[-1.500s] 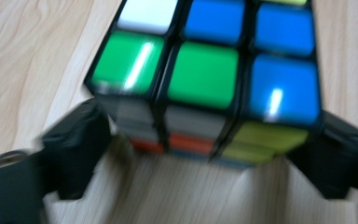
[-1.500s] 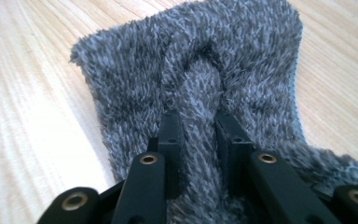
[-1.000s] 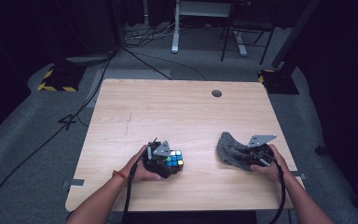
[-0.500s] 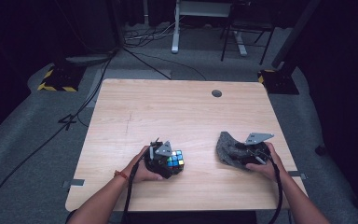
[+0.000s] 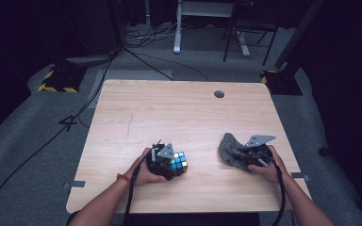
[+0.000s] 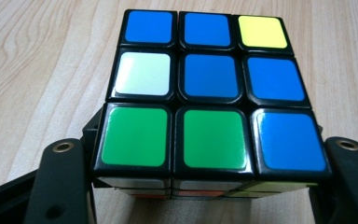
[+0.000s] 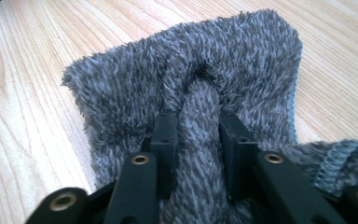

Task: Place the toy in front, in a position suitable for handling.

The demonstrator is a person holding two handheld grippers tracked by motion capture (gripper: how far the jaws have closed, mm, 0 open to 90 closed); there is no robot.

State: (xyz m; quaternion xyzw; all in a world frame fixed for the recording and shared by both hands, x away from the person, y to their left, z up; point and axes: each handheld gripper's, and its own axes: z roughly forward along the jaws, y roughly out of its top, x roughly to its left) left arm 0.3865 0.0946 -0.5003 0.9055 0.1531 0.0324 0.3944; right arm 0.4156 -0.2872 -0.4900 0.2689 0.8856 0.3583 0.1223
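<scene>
Near the surface's [image 5: 136,108] front edge, the left tongs [image 5: 169,162] clamped a rigid, slick-faced puzzle cube [image 6: 209,93] by opposite sides. The right tongs [image 7: 198,135], having just closed, pinched a fold of the soft, light grey cloth [image 7: 242,60], which would likely sag when lifted.

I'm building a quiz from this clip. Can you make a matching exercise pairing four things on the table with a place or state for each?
Things:
1. puzzle cube
2. grey fluffy cloth
3. round hole
4. yellow sticker

Place or state:
A. far side of the wooden table
B. corner of the cube's upward face in the left gripper view
C. a fold pinched between the right gripper's jaws
D. clamped between the left gripper's jaws

Pairs: 1-D, 2-C, 3-A, 4-B
</scene>
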